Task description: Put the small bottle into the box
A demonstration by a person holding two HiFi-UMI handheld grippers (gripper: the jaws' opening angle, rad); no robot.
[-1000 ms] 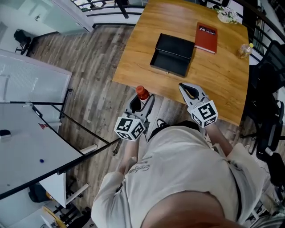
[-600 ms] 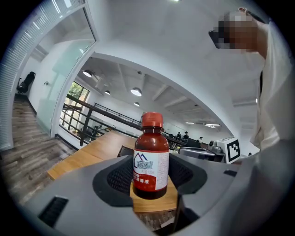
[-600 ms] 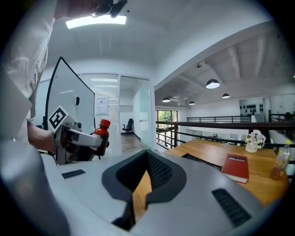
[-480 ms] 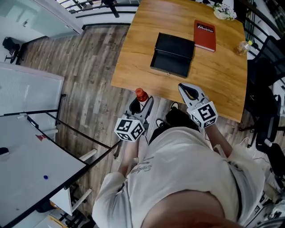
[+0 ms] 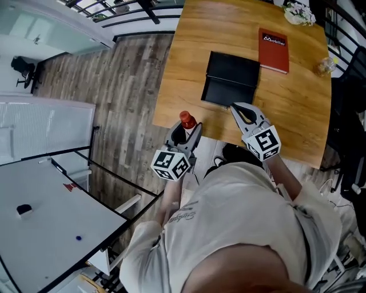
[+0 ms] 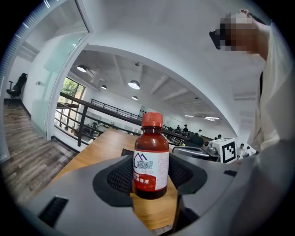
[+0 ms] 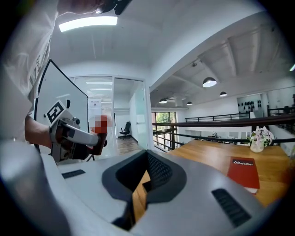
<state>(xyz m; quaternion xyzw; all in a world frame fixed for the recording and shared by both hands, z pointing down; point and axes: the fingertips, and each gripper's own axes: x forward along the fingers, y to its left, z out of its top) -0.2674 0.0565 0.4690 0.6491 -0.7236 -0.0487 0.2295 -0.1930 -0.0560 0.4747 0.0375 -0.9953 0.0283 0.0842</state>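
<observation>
Red-capped brown small bottle [image 6: 151,159], white-labelled, stands pinched in left tongs [image 5: 185,131]; right tongs [image 5: 241,110] pressed together.

Two grippers: left gripper [image 5: 184,129] and right gripper [image 5: 240,109]. Two marker cubes, one per gripper: left cube [image 5: 171,165], right cube [image 5: 263,143]. One bottle [image 5: 186,121] with one red cap. One wooden table [image 5: 189,51], and on it one black box [image 5: 231,80], one red book [image 5: 273,51], one bunch of flowers [image 5: 299,10] and one clear container [image 5: 326,67]. One white table [image 5: 40,223] at the left. One office chair [image 5: 26,64]. One person [image 5: 229,229], seen from above.
</observation>
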